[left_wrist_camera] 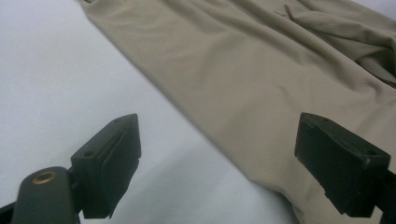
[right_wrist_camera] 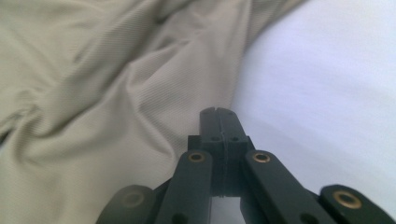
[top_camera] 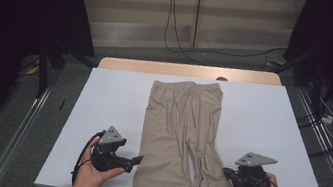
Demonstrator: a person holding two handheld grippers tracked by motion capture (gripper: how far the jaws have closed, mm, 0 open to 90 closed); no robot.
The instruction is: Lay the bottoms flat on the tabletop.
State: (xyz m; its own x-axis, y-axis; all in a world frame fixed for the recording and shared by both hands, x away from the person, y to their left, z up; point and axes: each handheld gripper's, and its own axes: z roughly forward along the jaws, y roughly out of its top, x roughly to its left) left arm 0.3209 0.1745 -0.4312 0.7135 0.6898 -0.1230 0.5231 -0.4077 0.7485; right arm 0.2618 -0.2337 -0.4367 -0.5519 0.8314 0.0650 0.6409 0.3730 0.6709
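Beige trousers (top_camera: 179, 126) lie flat on the white table (top_camera: 113, 95), waistband at the far end and legs toward me, the cuffs hanging over the near edge. My left gripper (top_camera: 137, 161) is open beside the left leg. In the left gripper view (left_wrist_camera: 219, 163) one jaw is over the trousers (left_wrist_camera: 243, 70) and the other over bare table. My right gripper (top_camera: 226, 173) is shut at the outer edge of the right leg. In the right gripper view (right_wrist_camera: 218, 114) its jaws press together against the hem of the trousers (right_wrist_camera: 93, 93); I see no cloth between them.
A wooden strip (top_camera: 188, 70) borders the table's far edge. Cables (top_camera: 174, 29) run over the grey floor behind. Black stands (top_camera: 45, 64) and metal rails (top_camera: 22, 126) flank the table. White surface lies open left and right of the trousers.
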